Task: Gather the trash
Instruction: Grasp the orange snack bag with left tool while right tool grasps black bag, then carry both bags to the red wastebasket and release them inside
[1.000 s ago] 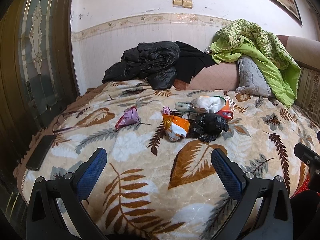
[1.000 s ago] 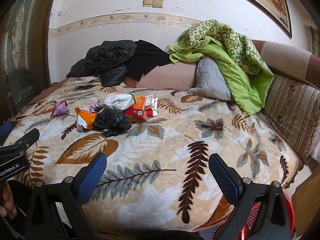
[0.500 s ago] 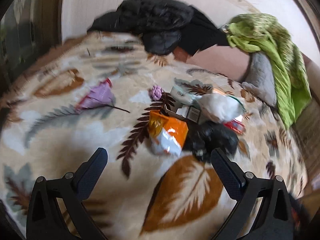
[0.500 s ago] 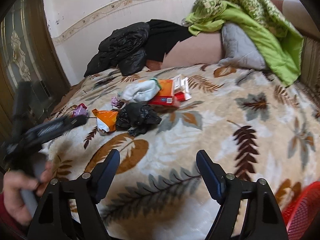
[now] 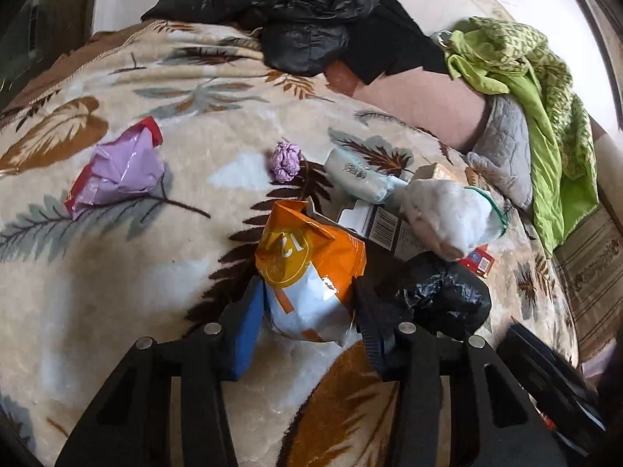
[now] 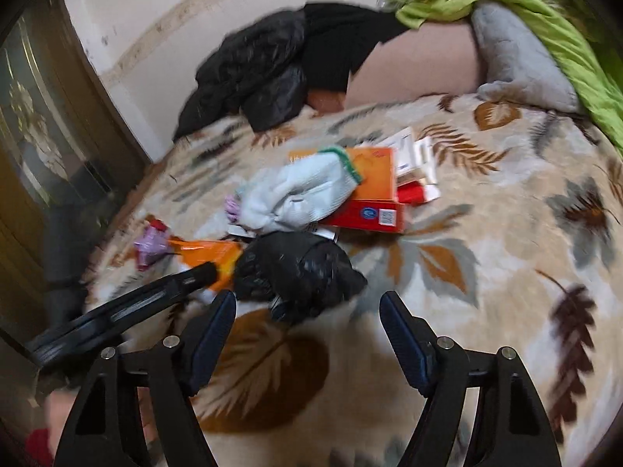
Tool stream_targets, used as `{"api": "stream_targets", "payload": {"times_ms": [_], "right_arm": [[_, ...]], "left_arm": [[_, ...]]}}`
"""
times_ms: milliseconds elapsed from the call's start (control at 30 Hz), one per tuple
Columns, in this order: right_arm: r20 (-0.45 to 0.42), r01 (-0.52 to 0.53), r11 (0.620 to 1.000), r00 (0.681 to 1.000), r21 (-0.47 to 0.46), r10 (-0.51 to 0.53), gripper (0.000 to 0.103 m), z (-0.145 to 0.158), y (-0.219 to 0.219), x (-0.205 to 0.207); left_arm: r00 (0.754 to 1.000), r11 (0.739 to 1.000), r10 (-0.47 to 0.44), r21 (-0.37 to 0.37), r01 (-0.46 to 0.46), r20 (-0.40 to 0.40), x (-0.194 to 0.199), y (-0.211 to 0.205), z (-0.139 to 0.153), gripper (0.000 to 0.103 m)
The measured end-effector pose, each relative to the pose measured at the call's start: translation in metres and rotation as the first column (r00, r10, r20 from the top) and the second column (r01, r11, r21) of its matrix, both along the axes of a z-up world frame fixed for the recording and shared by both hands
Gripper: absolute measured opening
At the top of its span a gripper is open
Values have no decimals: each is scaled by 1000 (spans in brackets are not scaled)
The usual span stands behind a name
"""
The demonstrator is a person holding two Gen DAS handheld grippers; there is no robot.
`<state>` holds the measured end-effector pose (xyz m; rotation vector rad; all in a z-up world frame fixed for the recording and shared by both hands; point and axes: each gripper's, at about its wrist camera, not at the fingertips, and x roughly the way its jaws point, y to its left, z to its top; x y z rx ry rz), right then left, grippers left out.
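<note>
Advanced from bed foot to mid-bed litter: left gripper (image 5: 307, 311) straddling upright orange bag (image 5: 311, 272), pads at its flanks, clamp unconfirmed; right gripper (image 6: 307, 323) agape, black bag (image 6: 298, 272) just ahead, left of centre.

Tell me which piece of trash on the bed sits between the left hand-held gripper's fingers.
The orange-and-white snack bag, flanked by the left hand-held gripper; the crumpled black plastic bag lies beside it, the purple wrapper far off.

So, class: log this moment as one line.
left gripper: closing around chip bag | right gripper: open, near black bag | bed
</note>
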<state>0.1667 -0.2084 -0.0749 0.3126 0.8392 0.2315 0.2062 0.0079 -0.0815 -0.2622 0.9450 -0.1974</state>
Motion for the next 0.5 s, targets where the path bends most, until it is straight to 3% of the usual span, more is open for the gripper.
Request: {"api": "stream_targets", "payload": {"times_ms": [33, 67, 200, 500], "right_arm": [[-10, -7, 1000, 1000, -10, 7, 66, -5, 5, 9], [-27, -17, 1000, 999, -18, 16, 53, -10, 10, 17], [1, -23, 999, 1000, -29, 23, 34, -10, 13, 11], [108, 46, 999, 993, 24, -48, 30, 19, -18, -36]], "left_arm": [[1000, 1000, 2, -4, -2, 3, 1, 3, 0, 44], [1000, 1000, 2, -5, -2, 3, 1, 4, 0, 44], [1000, 1000, -3, 31, 3, 8, 1, 8, 0, 44], [992, 997, -47, 71, 39, 116, -17, 1, 20, 44]]}}
